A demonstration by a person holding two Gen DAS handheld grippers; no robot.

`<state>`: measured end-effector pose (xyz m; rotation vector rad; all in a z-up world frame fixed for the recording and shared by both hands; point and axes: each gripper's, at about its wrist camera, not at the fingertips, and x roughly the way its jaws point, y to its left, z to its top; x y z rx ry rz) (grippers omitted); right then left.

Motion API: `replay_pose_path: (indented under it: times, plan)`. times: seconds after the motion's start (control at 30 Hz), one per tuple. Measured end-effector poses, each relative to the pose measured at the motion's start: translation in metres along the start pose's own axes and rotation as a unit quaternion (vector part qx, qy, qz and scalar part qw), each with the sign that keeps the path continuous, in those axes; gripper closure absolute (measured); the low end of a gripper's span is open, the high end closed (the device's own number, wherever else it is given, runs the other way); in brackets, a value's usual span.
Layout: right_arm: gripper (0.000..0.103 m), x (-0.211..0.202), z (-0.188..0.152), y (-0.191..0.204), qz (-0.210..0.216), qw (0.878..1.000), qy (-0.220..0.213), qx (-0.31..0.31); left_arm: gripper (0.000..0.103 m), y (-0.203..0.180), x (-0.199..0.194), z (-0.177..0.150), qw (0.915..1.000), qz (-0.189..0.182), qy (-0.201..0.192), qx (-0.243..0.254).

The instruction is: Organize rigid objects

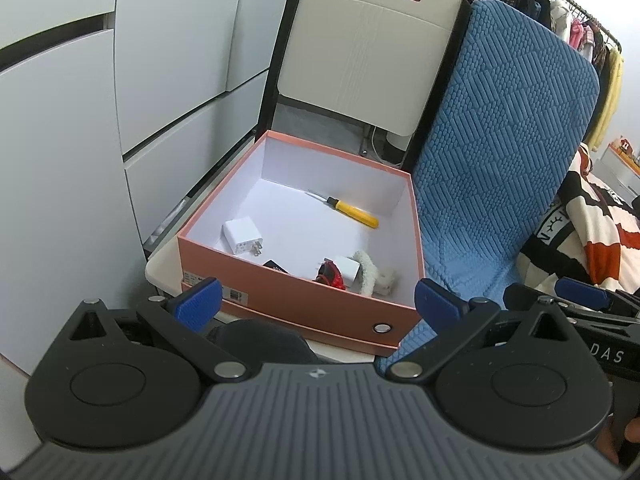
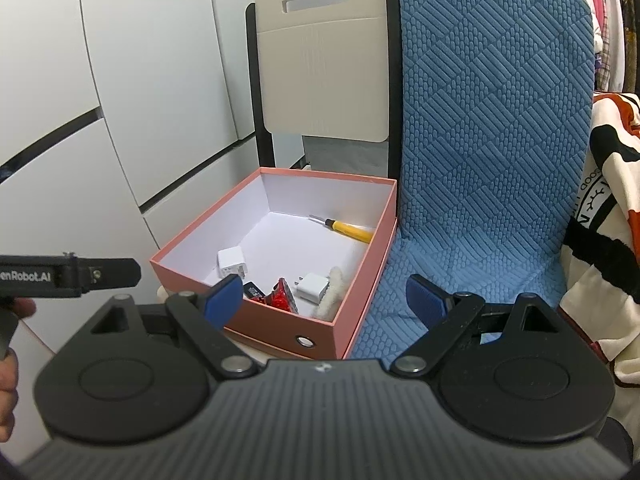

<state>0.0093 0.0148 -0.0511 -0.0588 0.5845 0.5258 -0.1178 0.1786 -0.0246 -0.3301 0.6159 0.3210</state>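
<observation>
An open pink box (image 1: 280, 296) (image 2: 276, 326) stands on a beige chair seat. Inside lie a yellow screwdriver (image 1: 352, 213) (image 2: 350, 231), a white charger (image 1: 242, 239) (image 2: 231, 263), a second white charger (image 1: 347, 270) (image 2: 312, 288), a red object (image 1: 331, 275) (image 2: 283, 296), a small black item (image 1: 275, 266) (image 2: 253, 291) and a white fluffy piece (image 1: 370, 276) (image 2: 331, 294). My left gripper (image 1: 318, 300) is open and empty in front of the box. My right gripper (image 2: 326, 300) is open and empty just before the box's near corner.
A beige chair back (image 1: 368, 52) (image 2: 320, 64) rises behind the box. A chair with a blue textured cover (image 1: 496, 152) (image 2: 488, 120) stands right of it. White cabinets (image 1: 60, 160) (image 2: 80, 120) are on the left. A patterned blanket (image 1: 592, 232) (image 2: 608, 208) and hanging clothes (image 1: 580, 32) are on the right.
</observation>
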Motion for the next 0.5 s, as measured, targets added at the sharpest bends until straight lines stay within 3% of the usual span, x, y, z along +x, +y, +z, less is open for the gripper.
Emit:
replay_pose_path:
  times: [0.5]
  plan:
    - [0.013,-0.0006,-0.0006,0.0017,0.0,1.0,0.001,0.0,0.0,-0.0013,0.0013,-0.0008,1.0,-0.003,0.0,0.003]
